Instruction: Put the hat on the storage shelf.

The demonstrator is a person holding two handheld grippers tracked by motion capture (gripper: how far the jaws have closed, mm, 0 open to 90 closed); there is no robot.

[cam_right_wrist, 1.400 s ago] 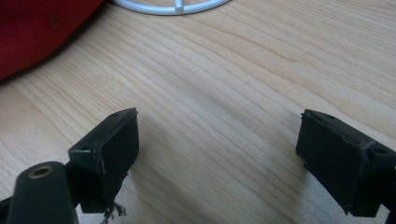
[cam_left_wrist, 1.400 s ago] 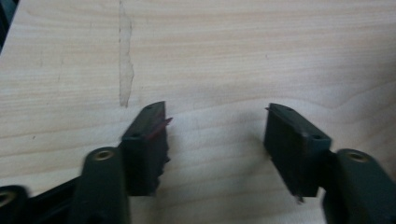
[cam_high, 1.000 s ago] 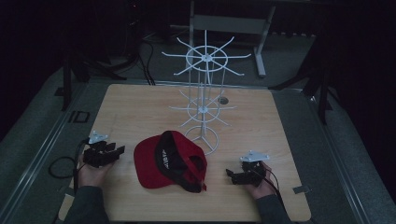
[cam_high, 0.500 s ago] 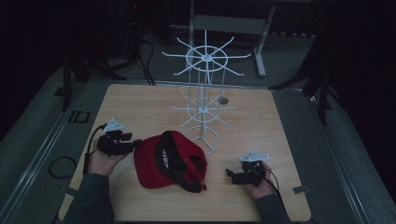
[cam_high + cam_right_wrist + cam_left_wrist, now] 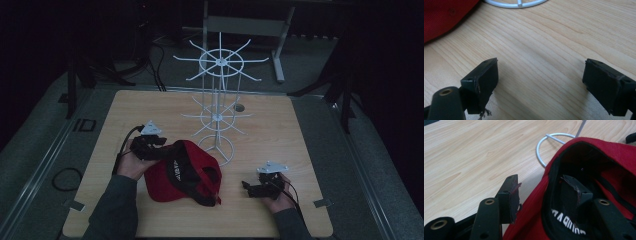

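Count: one red cap (image 5: 182, 172), one white wire rack (image 5: 219, 107), two hand-held grippers.
Cap: soft red cloth with a black inner band bearing white letters; it lies upside down on the near middle of the table, just in front of the rack's ring foot.
Rack: thin white wire, two tiers of spoked arms on an upright stem, a round ring for a base.
Left gripper (image 5: 541, 192): at the cap's left edge, jaws parted and astride the rim, one outside, one inside the crown, having just been opening; pads not pressing the cloth.
Right gripper (image 5: 541, 85): low over bare wood near the right front, well apart from the cap, jaws spread wide, nothing between them.
Table (image 5: 300, 130): pale wood-grain top, square-edged.
Room: dark, grey floor, cables trailing behind.
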